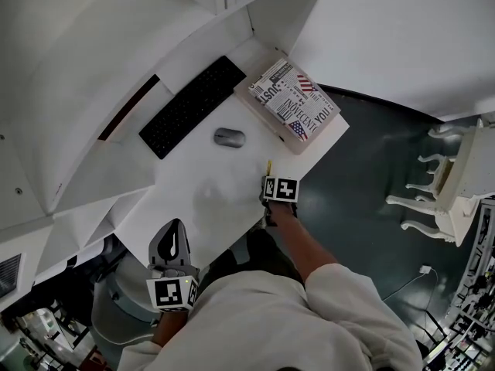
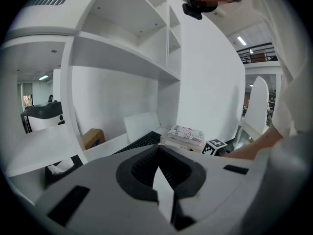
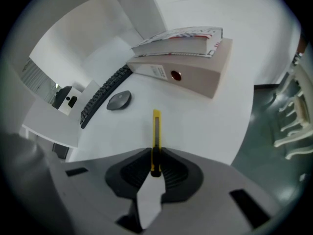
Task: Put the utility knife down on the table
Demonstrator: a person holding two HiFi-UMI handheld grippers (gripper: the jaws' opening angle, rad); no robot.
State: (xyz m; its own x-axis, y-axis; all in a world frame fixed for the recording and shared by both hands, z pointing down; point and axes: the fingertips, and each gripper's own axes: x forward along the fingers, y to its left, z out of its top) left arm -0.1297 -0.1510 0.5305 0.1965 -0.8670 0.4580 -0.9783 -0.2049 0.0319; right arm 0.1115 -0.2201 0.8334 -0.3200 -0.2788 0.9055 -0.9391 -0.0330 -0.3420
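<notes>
A slim yellow utility knife [image 3: 156, 138] sticks forward out of my right gripper [image 3: 155, 164], whose jaws are shut on its rear end. It is held over the white table [image 3: 205, 126] near the front right edge. In the head view the knife's yellow tip [image 1: 268, 167] shows just beyond the right gripper [image 1: 271, 182]. My left gripper [image 1: 172, 247] hangs off the table's near edge on the left; its jaws [image 2: 157, 173] are shut with nothing between them.
A grey mouse [image 1: 230, 137] and a black keyboard [image 1: 192, 105] lie further back on the table. A book [image 1: 295, 100] rests on a beige binder [image 3: 190, 72] at the back right. White shelving [image 2: 122, 58] rises behind. White ornate chairs [image 1: 456, 180] stand on the dark floor to the right.
</notes>
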